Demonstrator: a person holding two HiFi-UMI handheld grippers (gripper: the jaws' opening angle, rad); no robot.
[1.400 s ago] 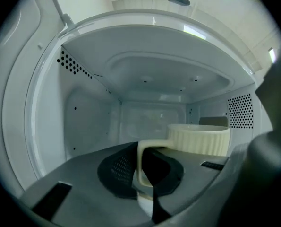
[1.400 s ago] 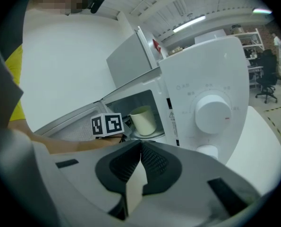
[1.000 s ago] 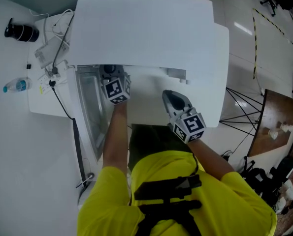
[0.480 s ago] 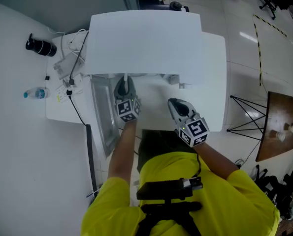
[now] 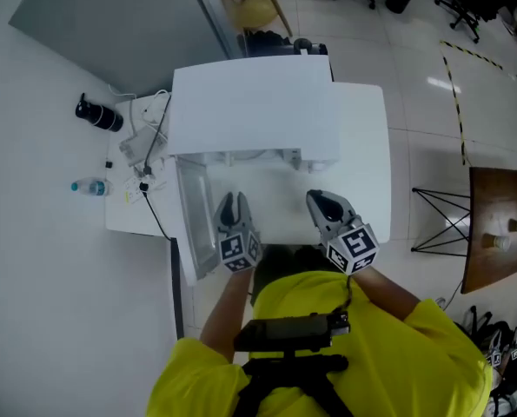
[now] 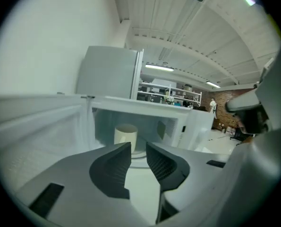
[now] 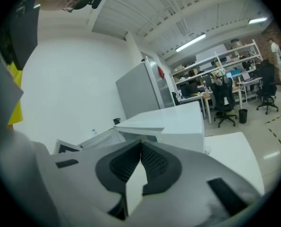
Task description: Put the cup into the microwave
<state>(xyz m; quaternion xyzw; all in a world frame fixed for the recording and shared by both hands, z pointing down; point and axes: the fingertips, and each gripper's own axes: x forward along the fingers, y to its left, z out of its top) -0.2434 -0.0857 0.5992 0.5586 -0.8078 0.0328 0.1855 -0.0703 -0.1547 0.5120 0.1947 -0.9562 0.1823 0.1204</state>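
The cream cup (image 6: 125,135) stands upright on the turntable inside the white microwave (image 5: 254,102), seen through the left gripper view. The microwave's door (image 5: 193,224) hangs open to the left. My left gripper (image 5: 232,211) is drawn back in front of the cavity, apart from the cup; its jaws are opening and nothing lies between them (image 6: 138,148). My right gripper (image 5: 323,207) hovers over the white table (image 5: 362,172) before the microwave's right half, with its fingertips meeting and nothing in them (image 7: 140,143). The cup is hidden in the head view.
Left of the microwave lie a power strip with cables (image 5: 141,150), a small water bottle (image 5: 89,187) and a black cylinder (image 5: 99,115). A wooden table (image 5: 501,233) stands on the floor at the right. Office chairs stand beyond the microwave.
Both grippers have drawn back from the microwave toward the person. The left gripper has come out of the cavity and its jaws have parted.
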